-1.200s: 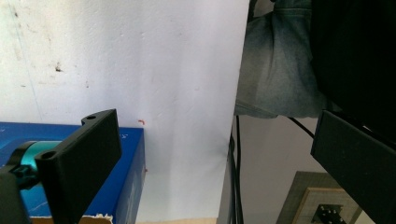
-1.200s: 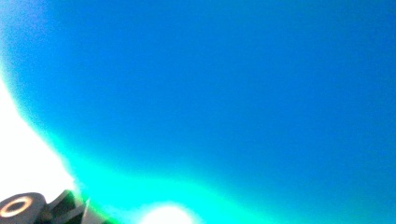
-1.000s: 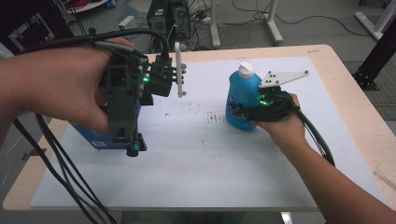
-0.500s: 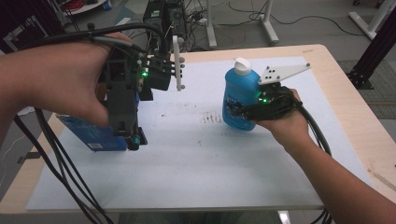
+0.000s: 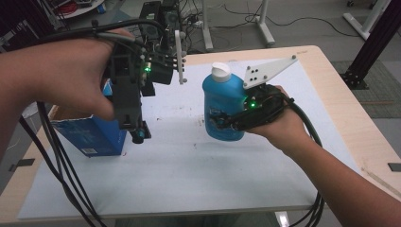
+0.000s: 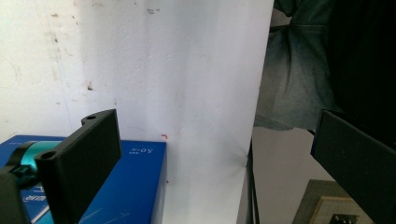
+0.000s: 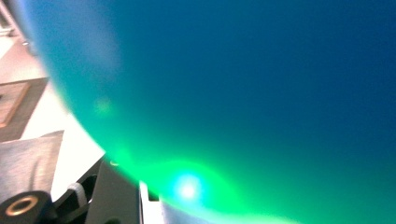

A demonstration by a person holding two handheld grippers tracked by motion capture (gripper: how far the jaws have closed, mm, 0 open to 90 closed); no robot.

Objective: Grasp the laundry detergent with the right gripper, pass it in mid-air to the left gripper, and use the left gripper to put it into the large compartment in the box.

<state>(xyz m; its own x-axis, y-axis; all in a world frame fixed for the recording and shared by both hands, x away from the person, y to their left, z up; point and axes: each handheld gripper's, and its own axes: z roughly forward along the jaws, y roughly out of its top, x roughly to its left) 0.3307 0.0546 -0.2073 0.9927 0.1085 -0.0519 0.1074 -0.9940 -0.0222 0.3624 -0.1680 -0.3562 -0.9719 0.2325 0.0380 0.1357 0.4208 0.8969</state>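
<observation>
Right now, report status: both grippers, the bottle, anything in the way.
Right gripper shut on blue bottle, white cap on top. Left gripper open, over white mat beside blue box. Nothing between them.

Blue box (image 5: 90,135) half hidden behind left hand (image 5: 61,80); bottle (image 7: 243,93) just a blur in right gripper view.

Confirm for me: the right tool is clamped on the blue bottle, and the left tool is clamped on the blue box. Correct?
Not quite. The right tool is clamped on the blue bottle, but the left tool holds nothing: the left gripper view shows its jaws wide open above the blue box.
</observation>
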